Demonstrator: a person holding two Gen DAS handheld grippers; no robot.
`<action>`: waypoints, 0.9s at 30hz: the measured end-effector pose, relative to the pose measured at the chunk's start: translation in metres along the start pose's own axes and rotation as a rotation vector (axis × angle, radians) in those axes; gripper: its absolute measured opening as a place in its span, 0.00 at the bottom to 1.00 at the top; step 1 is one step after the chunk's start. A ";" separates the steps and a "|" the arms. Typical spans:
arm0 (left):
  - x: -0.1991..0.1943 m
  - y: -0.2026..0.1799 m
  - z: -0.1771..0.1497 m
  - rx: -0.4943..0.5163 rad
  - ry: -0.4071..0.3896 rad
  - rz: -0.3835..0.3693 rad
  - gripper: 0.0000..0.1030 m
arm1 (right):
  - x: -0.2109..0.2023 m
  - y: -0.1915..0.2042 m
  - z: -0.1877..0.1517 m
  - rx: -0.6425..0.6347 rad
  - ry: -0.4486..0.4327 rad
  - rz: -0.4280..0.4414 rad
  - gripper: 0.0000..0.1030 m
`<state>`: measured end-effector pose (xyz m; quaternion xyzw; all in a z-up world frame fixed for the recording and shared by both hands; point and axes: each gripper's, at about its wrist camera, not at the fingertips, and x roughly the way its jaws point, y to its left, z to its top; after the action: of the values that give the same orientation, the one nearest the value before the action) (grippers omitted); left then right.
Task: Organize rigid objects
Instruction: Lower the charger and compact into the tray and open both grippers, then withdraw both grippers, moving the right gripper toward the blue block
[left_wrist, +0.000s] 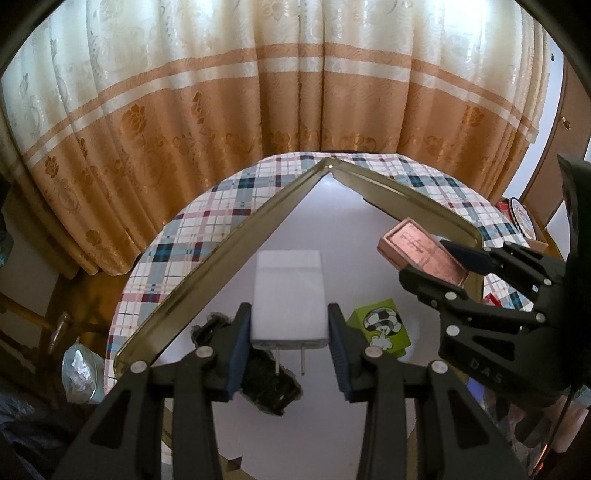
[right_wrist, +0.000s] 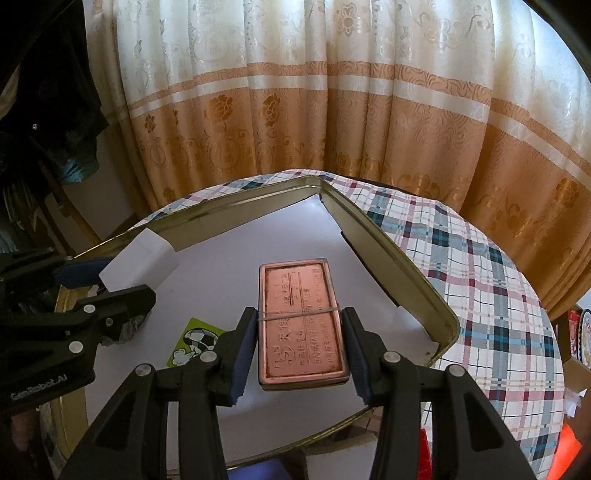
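— Two grippers, one thing each. Left gripper (left_wrist: 290, 341) squeezes the white charger (left_wrist: 288, 291) by its flat sides, over the metal tray (left_wrist: 207, 254).

— And the right gripper (right_wrist: 301, 349)?

— It pinches the copper tin (right_wrist: 301, 321) across its long edges. Both look hard and smooth, maybe slippery.

— What's farther in?

— One green box (left_wrist: 384, 326) and one black bundle (left_wrist: 266, 391) on the tray floor.

Round table (right_wrist: 491, 295) with a plaid cloth carries a big open metal tin (right_wrist: 413, 273) – white-lined inside, with a green cartoon box (left_wrist: 384, 328) and something black and crumpled (left_wrist: 266, 391) on its floor.
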<state>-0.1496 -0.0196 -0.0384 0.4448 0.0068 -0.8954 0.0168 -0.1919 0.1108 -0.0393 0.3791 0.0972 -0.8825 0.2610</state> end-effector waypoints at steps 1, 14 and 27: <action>0.001 0.000 0.000 -0.001 0.002 -0.004 0.38 | 0.000 0.000 0.000 0.003 -0.003 0.005 0.48; -0.034 0.008 -0.012 -0.052 -0.082 -0.034 0.72 | -0.052 -0.015 -0.017 0.062 -0.091 -0.001 0.65; -0.065 -0.031 -0.068 -0.004 -0.091 -0.122 0.73 | -0.124 -0.074 -0.115 0.291 -0.098 -0.112 0.69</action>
<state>-0.0575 0.0148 -0.0281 0.4025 0.0351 -0.9140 -0.0366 -0.0889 0.2636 -0.0315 0.3634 -0.0233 -0.9178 0.1581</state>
